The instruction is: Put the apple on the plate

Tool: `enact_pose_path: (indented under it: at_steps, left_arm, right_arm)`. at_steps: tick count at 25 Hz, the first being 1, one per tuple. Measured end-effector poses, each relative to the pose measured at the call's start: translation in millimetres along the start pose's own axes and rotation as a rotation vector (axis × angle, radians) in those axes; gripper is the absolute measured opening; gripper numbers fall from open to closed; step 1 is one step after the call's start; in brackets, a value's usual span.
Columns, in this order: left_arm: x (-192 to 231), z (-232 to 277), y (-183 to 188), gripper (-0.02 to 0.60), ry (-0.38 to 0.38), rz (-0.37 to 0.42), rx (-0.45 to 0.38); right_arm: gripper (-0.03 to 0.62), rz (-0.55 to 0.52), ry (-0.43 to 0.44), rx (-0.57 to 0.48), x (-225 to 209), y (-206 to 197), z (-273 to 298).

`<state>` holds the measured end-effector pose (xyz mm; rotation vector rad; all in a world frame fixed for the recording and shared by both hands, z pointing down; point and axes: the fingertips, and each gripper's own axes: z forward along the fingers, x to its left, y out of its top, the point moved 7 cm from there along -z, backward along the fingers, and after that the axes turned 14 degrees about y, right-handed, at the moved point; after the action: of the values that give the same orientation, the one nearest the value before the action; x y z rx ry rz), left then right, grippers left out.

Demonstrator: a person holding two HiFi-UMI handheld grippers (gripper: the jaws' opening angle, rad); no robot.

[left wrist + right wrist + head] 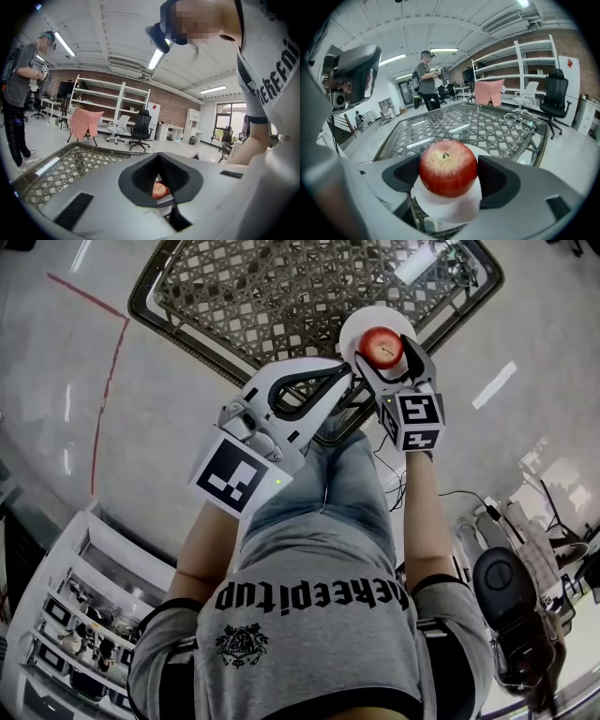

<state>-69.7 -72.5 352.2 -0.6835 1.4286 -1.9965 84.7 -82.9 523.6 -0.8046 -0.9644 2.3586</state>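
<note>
A red apple [382, 346] [448, 168] sits between the jaws of my right gripper [385, 352] [448, 180], which is shut on it from both sides. Right beneath the apple is the white plate [353, 327] [440, 210], near the edge of a glass-topped lattice table [272, 287] [487, 126]. I cannot tell whether the apple touches the plate. My left gripper [345, 373] [169, 204] hangs just left of the apple, shut with nothing in it. Through the gap in its jaws the apple [160, 190] shows.
A pair of glasses [520, 121] lies at the table's far side. A person [18, 93] [426, 79] stands beyond the table. A white shelf unit [75, 615] is at my left, an office chair [506, 587] at my right.
</note>
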Motion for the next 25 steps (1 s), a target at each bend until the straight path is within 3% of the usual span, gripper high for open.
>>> enact_pose_path:
  at_steps: [25]
  left_arm:
    - [-7.8, -15.4, 0.7, 0.02, 0.025, -0.001, 0.004]
  right_arm:
    - [0.408, 0.005, -0.016, 0.001, 4.6, -2.1, -8.1]
